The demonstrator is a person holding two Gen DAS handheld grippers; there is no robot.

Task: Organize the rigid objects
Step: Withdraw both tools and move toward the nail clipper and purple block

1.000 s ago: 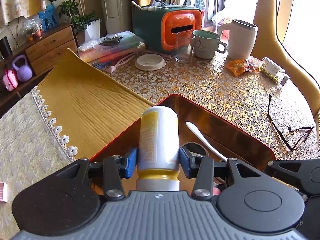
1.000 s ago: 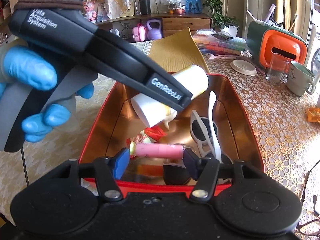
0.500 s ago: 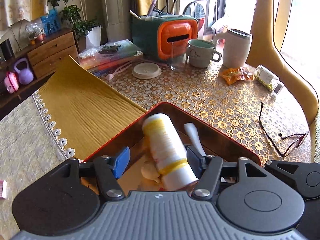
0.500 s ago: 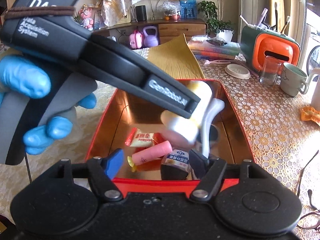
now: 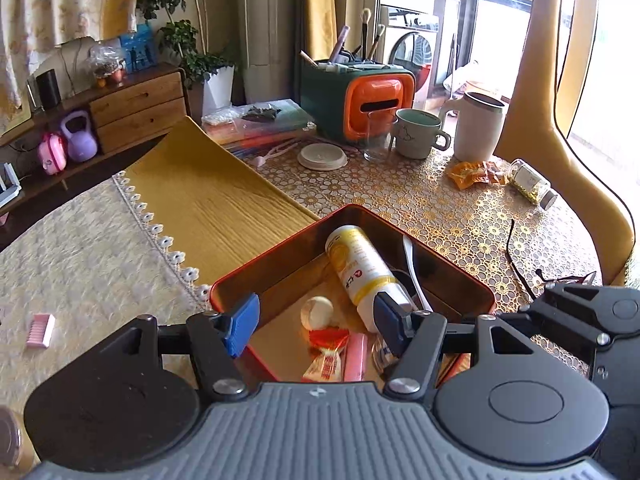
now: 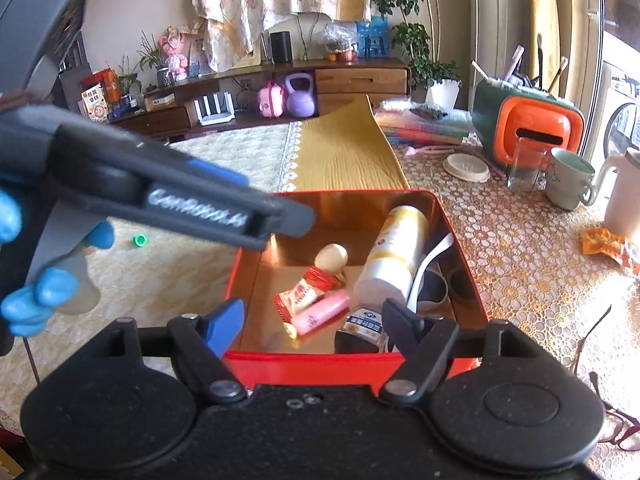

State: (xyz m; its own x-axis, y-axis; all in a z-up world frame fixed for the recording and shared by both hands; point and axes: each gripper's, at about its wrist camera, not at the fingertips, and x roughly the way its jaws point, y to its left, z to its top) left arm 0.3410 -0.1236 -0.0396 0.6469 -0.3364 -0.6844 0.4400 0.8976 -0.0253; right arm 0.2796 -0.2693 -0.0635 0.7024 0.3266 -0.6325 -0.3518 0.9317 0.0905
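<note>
Bottle (image 5: 362, 270) lies inside the red tin (image 5: 276, 250); both grippers' fingers (image 5: 242, 324) spread wide, empty.

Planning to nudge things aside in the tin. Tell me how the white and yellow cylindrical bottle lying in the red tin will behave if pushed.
The white and yellow cylindrical bottle lies on its side on the red tin's smooth floor, so it probably rolls sideways. Its plastic looks stiff. The white spoon beside it would likely stop it.

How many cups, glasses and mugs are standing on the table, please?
3: a clear glass in front of the orange box, a green mug right of it, and a tall white mug farther right. Others may be hidden.
</note>
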